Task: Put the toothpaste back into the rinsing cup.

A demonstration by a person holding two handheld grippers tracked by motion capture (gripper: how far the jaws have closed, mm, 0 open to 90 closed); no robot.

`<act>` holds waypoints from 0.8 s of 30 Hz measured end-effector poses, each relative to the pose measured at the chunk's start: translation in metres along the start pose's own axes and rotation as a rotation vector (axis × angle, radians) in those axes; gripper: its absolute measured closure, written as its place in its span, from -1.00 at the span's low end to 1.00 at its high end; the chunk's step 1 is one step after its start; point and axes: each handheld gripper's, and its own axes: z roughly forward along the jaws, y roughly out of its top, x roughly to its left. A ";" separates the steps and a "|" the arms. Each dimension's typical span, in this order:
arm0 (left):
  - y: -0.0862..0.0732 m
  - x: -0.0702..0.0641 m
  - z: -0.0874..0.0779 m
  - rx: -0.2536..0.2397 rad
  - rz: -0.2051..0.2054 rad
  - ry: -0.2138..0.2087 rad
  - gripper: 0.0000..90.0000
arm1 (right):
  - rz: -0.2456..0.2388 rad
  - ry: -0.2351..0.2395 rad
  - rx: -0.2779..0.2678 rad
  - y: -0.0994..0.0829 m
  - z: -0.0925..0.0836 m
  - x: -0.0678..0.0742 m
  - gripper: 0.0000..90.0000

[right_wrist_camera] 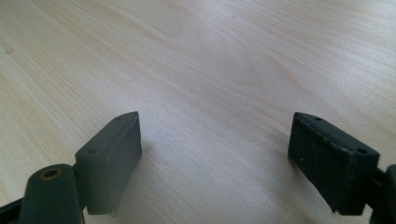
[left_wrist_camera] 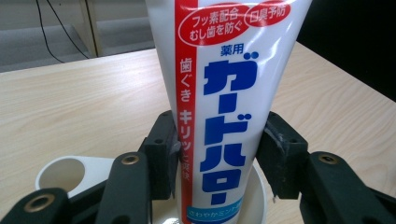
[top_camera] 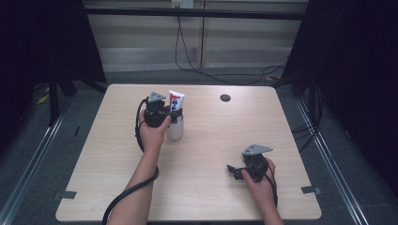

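A white toothpaste tube (top_camera: 176,102) with a red stripe and blue lettering stands upright in a white cup (top_camera: 174,131) on the wooden table (top_camera: 211,140), left of centre. My left gripper (top_camera: 174,114) is shut on the tube just above the cup's rim. In the left gripper view, the two black jaws press the toothpaste tube (left_wrist_camera: 224,93) from both sides over the cup (left_wrist_camera: 259,196), with my left gripper (left_wrist_camera: 219,149) level with its mouth. My right gripper (top_camera: 233,171) rests low over the table's front right, open, pointing left. Bare wood lies between the jaws of my right gripper (right_wrist_camera: 215,154).
A small dark round grommet (top_camera: 225,98) sits in the table near its far edge. Black cables (top_camera: 187,56) run over the floor behind the table. Dark curtains stand at both sides.
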 end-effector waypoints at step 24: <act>-0.008 -0.002 -0.001 0.041 0.023 0.022 0.14 | 0.002 -0.001 0.001 0.000 0.000 0.000 -0.62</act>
